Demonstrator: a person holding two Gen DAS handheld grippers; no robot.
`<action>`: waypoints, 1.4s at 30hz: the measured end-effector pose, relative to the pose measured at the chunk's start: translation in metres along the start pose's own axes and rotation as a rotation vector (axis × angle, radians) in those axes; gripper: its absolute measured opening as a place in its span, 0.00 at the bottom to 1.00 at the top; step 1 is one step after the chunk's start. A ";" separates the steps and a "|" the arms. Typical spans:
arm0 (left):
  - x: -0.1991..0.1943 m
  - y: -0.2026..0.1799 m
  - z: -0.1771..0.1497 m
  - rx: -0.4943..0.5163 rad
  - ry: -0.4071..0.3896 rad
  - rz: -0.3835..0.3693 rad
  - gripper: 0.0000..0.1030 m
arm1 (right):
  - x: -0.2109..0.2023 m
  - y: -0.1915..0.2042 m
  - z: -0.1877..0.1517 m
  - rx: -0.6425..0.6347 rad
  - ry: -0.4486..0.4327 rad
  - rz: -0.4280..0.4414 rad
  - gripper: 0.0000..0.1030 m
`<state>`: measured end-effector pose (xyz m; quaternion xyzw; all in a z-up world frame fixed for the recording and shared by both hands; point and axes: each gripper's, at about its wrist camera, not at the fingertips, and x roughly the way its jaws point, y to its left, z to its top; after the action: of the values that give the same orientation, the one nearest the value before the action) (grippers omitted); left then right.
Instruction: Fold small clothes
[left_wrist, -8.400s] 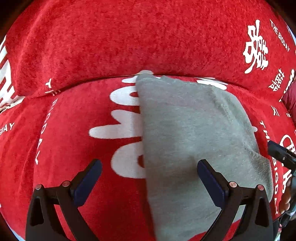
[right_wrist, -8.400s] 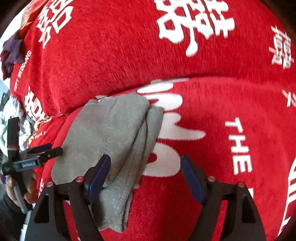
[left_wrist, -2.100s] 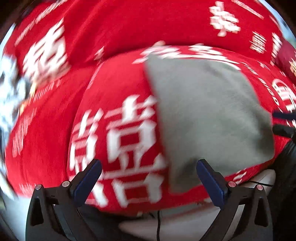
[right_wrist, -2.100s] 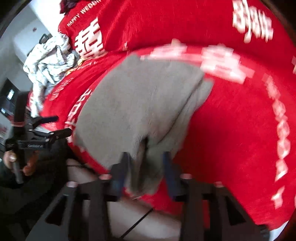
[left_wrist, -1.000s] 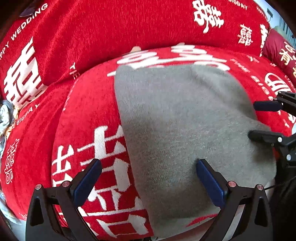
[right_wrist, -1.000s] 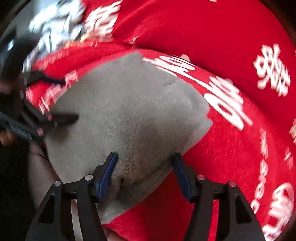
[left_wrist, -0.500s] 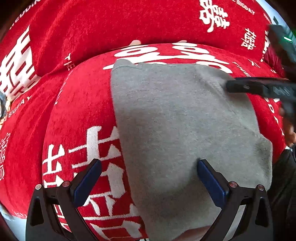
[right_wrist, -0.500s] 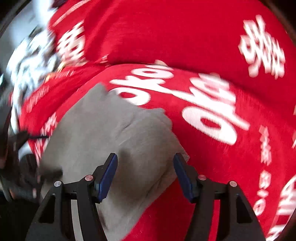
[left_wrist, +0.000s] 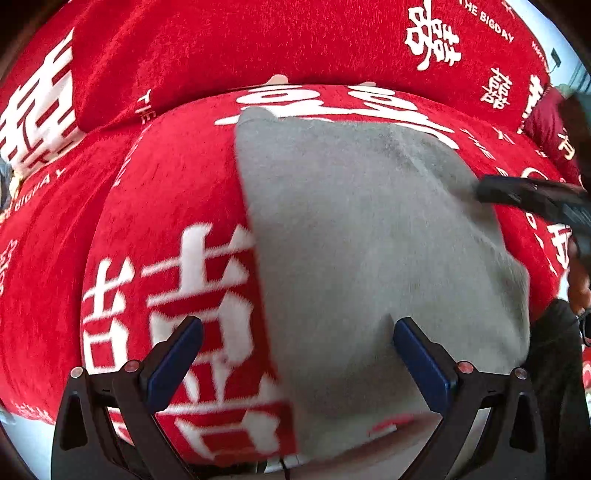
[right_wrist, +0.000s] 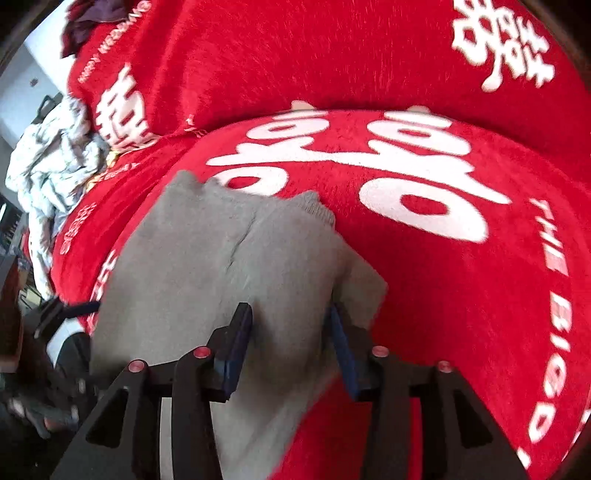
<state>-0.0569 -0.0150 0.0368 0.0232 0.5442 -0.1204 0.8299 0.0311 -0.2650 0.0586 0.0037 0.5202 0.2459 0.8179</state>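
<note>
A folded grey knit garment (left_wrist: 362, 251) lies on a red sofa seat with white lettering (left_wrist: 177, 206). My left gripper (left_wrist: 295, 354) is open wide, its right finger resting on the garment's near part and its left finger over the red cover. In the right wrist view the same grey garment (right_wrist: 229, 266) fills the lower left. My right gripper (right_wrist: 291, 339) has narrowed its jaws around a raised fold of the garment's right edge, with cloth bunched between the pads. The right gripper's finger also shows in the left wrist view (left_wrist: 532, 195) at the garment's right side.
The red sofa backrest (right_wrist: 332, 55) rises behind the seat. A pile of white patterned clothes (right_wrist: 55, 155) lies at the left end of the sofa, with a dark garment (right_wrist: 88, 26) on top of the backrest. The seat's front edge is just below the garment.
My right gripper has come down onto the garment's right edge and its jaws have narrowed around a fold of cloth. The left gripper stays open and has shifted only slightly.
</note>
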 end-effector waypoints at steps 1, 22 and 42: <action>-0.001 0.002 -0.004 0.014 0.005 -0.009 1.00 | -0.011 0.008 -0.012 -0.030 -0.006 0.010 0.57; 0.027 0.035 -0.046 -0.027 0.149 0.021 1.00 | -0.017 0.066 -0.102 -0.177 0.062 0.097 0.05; 0.000 -0.068 -0.042 0.281 -0.013 0.078 1.00 | -0.065 0.080 -0.068 -0.107 -0.054 0.206 0.05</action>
<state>-0.1098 -0.0734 0.0266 0.1595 0.5154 -0.1630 0.8261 -0.0808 -0.2376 0.1031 0.0198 0.4810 0.3557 0.8011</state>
